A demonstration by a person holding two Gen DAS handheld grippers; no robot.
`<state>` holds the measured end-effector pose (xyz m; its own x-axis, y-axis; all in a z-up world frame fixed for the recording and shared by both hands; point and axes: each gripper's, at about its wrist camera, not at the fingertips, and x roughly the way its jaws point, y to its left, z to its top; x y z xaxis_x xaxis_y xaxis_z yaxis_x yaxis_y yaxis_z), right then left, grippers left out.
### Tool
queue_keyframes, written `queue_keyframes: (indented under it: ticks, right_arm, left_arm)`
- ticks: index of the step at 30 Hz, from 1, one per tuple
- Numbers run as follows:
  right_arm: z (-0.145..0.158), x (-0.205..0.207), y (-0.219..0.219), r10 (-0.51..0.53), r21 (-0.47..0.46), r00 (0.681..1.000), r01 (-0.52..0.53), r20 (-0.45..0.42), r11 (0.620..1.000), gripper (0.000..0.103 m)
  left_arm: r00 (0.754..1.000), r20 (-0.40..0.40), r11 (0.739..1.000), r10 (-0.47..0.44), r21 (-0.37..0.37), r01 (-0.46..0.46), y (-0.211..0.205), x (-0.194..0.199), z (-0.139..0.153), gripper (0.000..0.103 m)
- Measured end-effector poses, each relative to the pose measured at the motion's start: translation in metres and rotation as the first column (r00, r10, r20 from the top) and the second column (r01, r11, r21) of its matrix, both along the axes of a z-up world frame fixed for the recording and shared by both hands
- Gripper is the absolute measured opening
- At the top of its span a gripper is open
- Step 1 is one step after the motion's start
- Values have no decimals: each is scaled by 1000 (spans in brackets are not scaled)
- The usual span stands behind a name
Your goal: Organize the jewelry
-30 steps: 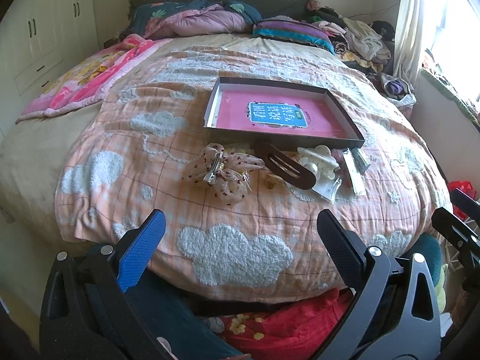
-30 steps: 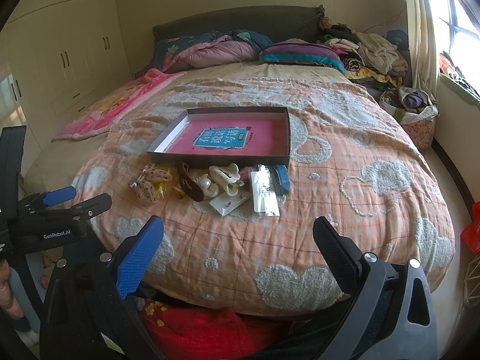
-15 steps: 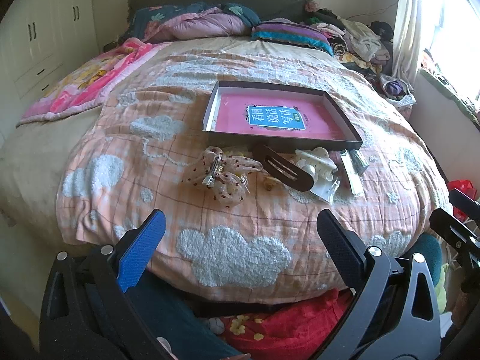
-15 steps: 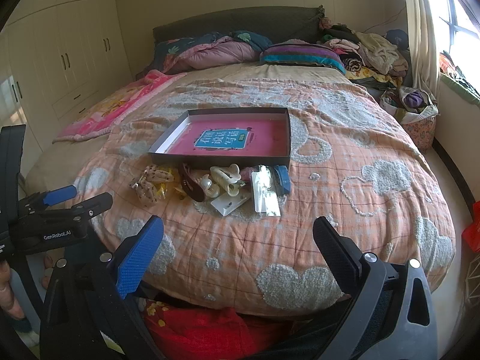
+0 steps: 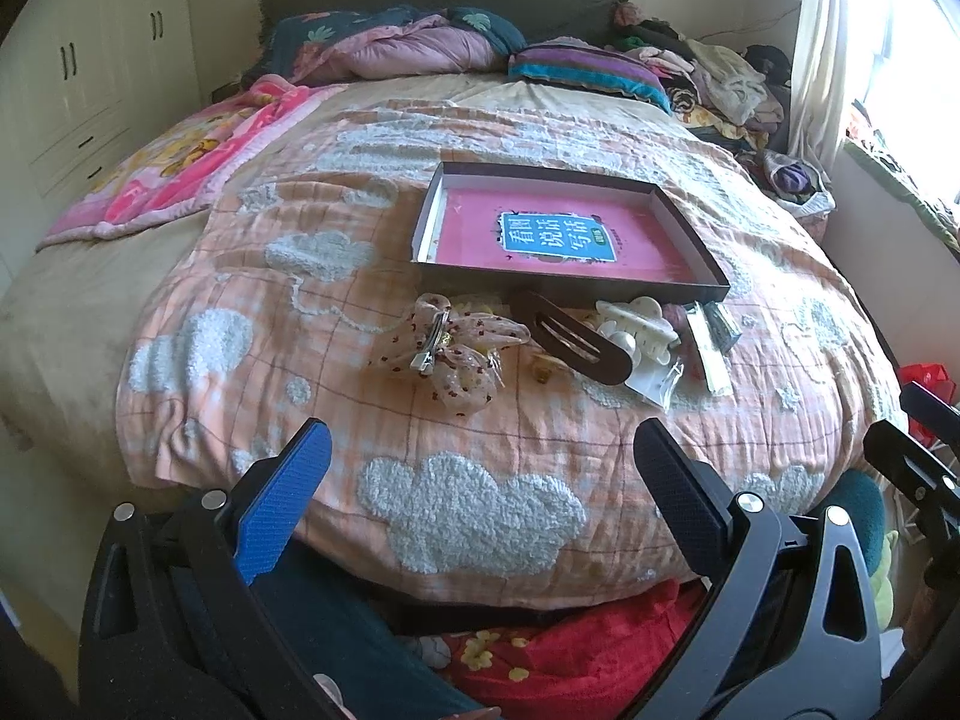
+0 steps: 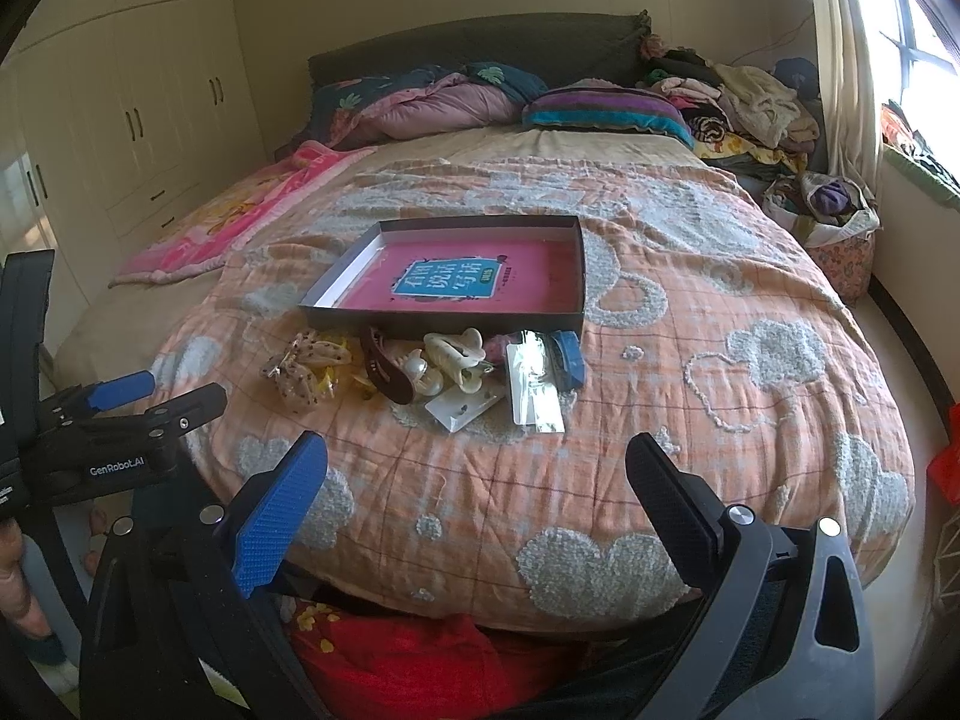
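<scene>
A shallow dark box (image 5: 690, 252) (image 6: 447, 323) with a pink printed floor lies on the bed. In front of it lies a loose heap: a spotted bow clip (image 5: 456, 354) (image 6: 303, 369), a brown oval hair clip (image 5: 573, 339) (image 6: 387, 366), a cream claw clip (image 5: 636, 324) (image 6: 453, 351), clear packets (image 5: 708, 354) (image 6: 531, 390) and a blue piece (image 6: 570, 357). My left gripper (image 5: 480, 480) hangs open at the bed's near edge, well short of the heap. My right gripper (image 6: 477, 486) is open too, at the same edge, with nothing between its fingers.
An orange quilt with white fluffy clouds (image 5: 480, 516) covers the bed. Pillows and folded bedding (image 6: 456, 102) lie at the headboard, a clothes pile (image 6: 750, 102) at the right. White wardrobes (image 6: 120, 120) stand left. Red cloth (image 6: 420, 666) lies below the bed edge.
Both views have shifted only slightly; the left gripper has eased a little nearer the bed. Nothing on the quilt has moved and both grippers stay open.
</scene>
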<state>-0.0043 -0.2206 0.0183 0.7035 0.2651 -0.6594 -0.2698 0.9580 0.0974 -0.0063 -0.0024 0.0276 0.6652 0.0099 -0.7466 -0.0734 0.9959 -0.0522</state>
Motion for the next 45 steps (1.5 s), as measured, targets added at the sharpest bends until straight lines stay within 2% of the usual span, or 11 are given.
queue_keyframes:
  ticks: [4,14,24,33,35,40,45]
  right_arm:
    - [0,1,1,-7,4,1000,7,-1,1000,99]
    - [-7,18,-4,-46,7,999,46,-20,999,99]
    - [-20,40,-34,-106,13,994,106,-40,994,99]
    - [-25,63,-55,-144,-1,988,144,-48,990,99]
    - [-27,69,-56,-141,-7,989,141,-47,990,99]
    - [-37,85,-55,-111,9,989,112,-93,994,99]
    - [-56,102,-43,-45,30,988,50,-149,998,99]
  left_arm:
    - [1000,-14,1000,-3,-13,3,6,6,1,95]
    - [999,-43,999,-23,-25,22,-1,26,-25,95]
    - [997,-65,999,-39,-30,37,-7,56,-40,95]
    - [998,-68,1000,-9,0,9,5,85,-50,95]
    - [997,-75,1000,5,20,-3,10,91,-54,95]
    - [995,-98,1000,26,8,-25,28,104,-62,95]
    - [992,-117,997,42,-65,-49,52,109,-73,95]
